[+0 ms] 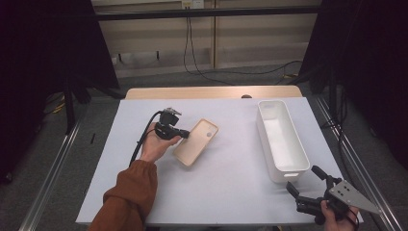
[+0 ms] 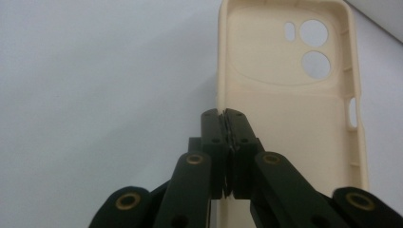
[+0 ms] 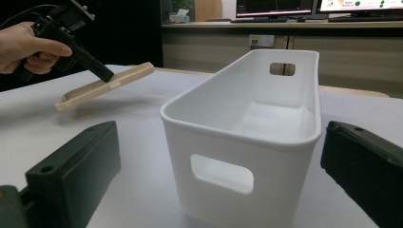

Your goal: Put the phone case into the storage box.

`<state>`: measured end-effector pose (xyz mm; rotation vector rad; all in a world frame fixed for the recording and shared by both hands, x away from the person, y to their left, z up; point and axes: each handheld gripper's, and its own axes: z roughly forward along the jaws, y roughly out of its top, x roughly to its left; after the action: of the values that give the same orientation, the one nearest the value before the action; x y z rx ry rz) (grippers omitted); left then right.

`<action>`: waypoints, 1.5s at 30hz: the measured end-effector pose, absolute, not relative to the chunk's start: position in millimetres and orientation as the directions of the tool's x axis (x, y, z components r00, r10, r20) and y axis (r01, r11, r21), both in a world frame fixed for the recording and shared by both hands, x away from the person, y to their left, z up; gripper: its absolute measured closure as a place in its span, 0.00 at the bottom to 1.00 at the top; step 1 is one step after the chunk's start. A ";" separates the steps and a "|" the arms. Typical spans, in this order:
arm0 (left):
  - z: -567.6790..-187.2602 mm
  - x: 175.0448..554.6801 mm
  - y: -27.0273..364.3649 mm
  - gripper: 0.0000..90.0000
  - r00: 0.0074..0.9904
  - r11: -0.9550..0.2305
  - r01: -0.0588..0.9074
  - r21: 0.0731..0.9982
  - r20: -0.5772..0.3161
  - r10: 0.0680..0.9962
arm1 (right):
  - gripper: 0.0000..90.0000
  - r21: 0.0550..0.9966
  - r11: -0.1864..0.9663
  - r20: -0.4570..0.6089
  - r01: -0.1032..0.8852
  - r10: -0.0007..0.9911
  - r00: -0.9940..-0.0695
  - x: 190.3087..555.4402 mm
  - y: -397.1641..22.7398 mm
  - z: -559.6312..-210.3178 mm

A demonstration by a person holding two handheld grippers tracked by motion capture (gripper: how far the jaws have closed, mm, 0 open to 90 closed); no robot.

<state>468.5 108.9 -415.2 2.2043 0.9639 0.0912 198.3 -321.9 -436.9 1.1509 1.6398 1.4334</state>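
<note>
1. The right gripper (image 1: pixel 304 188) sits at the near table edge, jaws wide open, holding nothing
2. The white bin (image 1: pixel 269 126) stands just past it
3. Farther left, the left gripper (image 1: pixel 185 134) pinches the edge of the cream phone case (image 1: pixel 196 143), lifted off the table (image 1: pixel 231 183)

phone case (image 2: pixel 285 118): near end cut off | white bin (image 3: pixel 247 142): base cut off

The tabletop (image 1: pixel 231 192) is evenly lit from above; dark surrounds are seen in the high view. Near jaws are blurred in both gripper views. A soft shadow is cast under the phone case (image 3: pixel 102 85)
</note>
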 end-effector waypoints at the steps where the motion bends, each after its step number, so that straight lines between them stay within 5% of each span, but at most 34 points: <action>1: -415.2 468.5 108.9 0.98 0.718 -0.463 0.613 0.640 -0.208 0.664 | 0.00 0.982 0.010 0.066 0.188 0.918 -0.391 198.3 -321.9 -436.9; 45: -399.2 413.3 129.0 0.98 0.692 -0.279 0.506 0.816 -0.191 0.696 | 0.00 0.983 -0.007 0.077 0.183 0.922 -0.380 198.5 -320.5 -431.0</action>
<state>413.3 129.0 -399.2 1.9469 0.9305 0.2513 198.5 -320.5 -431.0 1.1617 1.6187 1.4421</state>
